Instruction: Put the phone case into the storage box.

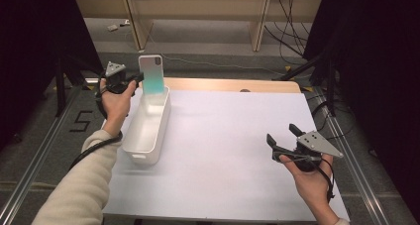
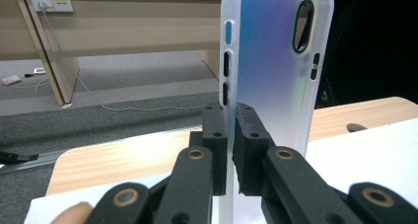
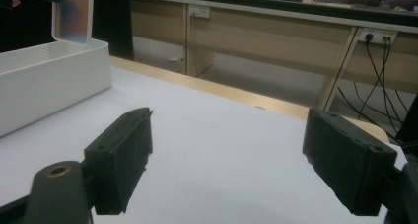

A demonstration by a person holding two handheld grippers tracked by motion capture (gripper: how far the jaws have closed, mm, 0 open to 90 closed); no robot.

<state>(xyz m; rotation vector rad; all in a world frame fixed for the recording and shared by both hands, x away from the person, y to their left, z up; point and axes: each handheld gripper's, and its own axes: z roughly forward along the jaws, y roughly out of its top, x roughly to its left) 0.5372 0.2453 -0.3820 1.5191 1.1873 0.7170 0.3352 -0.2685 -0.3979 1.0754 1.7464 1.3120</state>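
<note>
A translucent phone case point(image 1: 152, 75) with a blue-green sheen stands upright above the far end of a white bin point(image 1: 157, 131). My left gripper point(image 1: 140, 77) is shut on the case's left edge. In the left gripper view, the two pads point(image 2: 246, 135) pinch the case point(image 2: 276, 61) just below its side button slots. My right gripper point(image 1: 282, 134) rests open over the right side of the white mat, with nothing between its jaws. The right gripper view has that gripper point(image 3: 226, 157) spread wide, and the case point(image 3: 74, 14) and bin point(image 3: 44, 86) lie far to its left.
A white mat point(image 1: 223, 150) covers the wooden table point(image 1: 233, 84). The long white bin lies along the mat's left edge. Beyond the table are wooden desk legs point(image 1: 260, 27) and loose cables point(image 1: 292, 22) on the floor. Metal rails point(image 1: 351, 160) run beside the table.
</note>
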